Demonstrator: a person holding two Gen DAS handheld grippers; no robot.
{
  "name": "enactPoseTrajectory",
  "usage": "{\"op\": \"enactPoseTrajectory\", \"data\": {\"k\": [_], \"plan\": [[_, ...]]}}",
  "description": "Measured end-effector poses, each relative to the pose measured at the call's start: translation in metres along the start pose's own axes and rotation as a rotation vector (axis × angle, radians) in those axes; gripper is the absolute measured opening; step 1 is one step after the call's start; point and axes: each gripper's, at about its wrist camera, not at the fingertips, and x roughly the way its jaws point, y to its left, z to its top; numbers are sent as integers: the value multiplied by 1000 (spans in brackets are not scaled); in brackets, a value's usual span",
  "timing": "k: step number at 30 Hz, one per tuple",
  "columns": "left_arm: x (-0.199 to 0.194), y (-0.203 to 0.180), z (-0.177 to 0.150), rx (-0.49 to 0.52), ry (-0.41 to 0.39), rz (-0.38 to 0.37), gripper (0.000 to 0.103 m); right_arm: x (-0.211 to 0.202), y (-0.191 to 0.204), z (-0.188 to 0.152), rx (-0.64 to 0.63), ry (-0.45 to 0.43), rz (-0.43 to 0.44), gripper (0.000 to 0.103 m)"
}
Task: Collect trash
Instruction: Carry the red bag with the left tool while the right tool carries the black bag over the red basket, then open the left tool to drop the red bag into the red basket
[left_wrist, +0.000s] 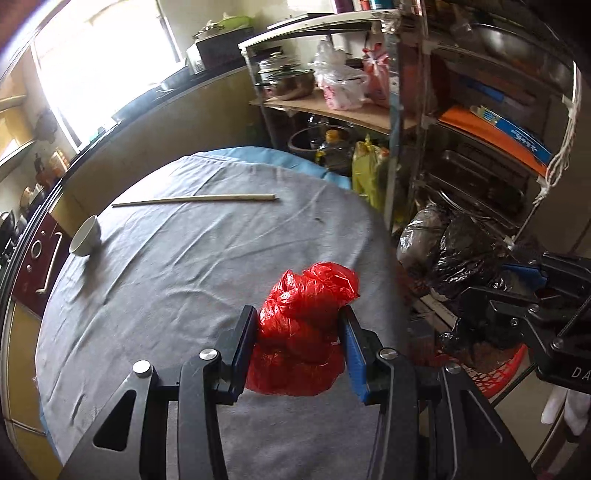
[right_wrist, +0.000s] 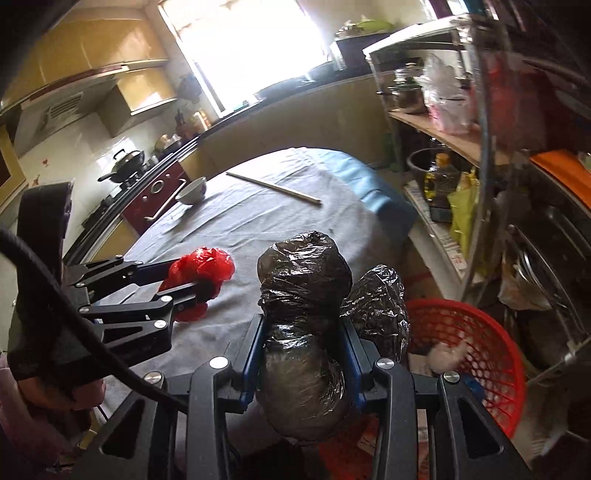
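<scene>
Crumpled red bag (left_wrist: 303, 332) and knotted black bag (right_wrist: 306, 325) held above the table

My left hand-held gripper (left_wrist: 299, 354) is matte black: two angular link arms with triangular cut-outs, round silver screw heads at the pivots, and flat fingers (left_wrist: 354, 354) faced with blue ribbed pads. My right hand-held gripper (right_wrist: 304, 354) is built the same, with white letters "DA" on its housing at the right edge of the left view. A thick black cable (right_wrist: 74, 325) crosses the lower left of the right view, beside a black strap.
</scene>
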Motion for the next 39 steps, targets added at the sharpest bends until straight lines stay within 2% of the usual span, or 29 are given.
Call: {"op": "enactPoseTrajectory", "data": {"k": [11,25,39], "plan": [[4,-38,8,61,9,-26,47,-12,-29,-17,56,19,-45,41],[25,-79,6,130,58,-86,47,-18,-64,-35,129,48,-94,42],[43,-98,-3,166,92,-144,47,-17,-73,-39,132,62,-139,42]]}}
